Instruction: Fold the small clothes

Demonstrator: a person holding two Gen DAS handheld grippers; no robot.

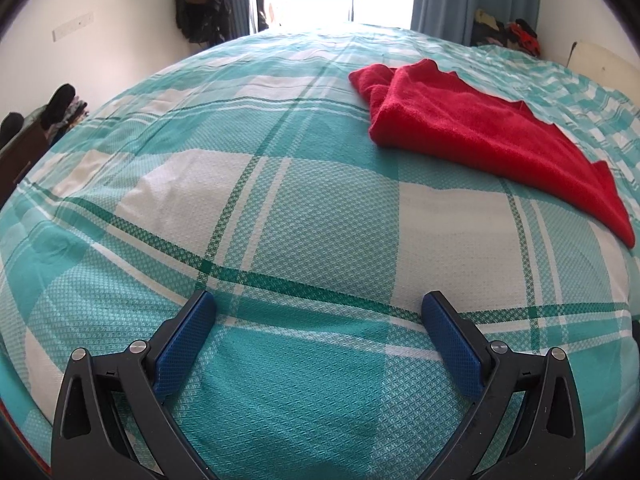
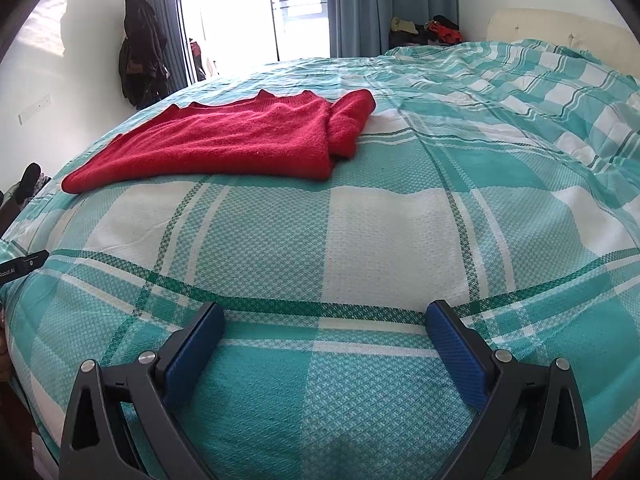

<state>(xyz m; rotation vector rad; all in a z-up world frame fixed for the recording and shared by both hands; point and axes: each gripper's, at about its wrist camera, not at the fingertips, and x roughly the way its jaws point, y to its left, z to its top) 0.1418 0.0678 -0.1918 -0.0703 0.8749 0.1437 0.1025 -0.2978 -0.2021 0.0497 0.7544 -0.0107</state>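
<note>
A red knit sweater lies folded on the teal and white plaid bedspread, a sleeve bunched at its far end. In the left wrist view it is ahead and to the right; in the right wrist view the sweater is ahead and to the left. My left gripper is open and empty, low over the bedspread, well short of the sweater. My right gripper is open and empty too, over the bedspread. Part of the left gripper's body shows at the right wrist view's left edge.
The bedspread is rumpled toward the headboard at the right. Dark jackets hang on the wall beside a bright balcony door with blue curtains. Clothes are piled in the far corner and beside the bed at left.
</note>
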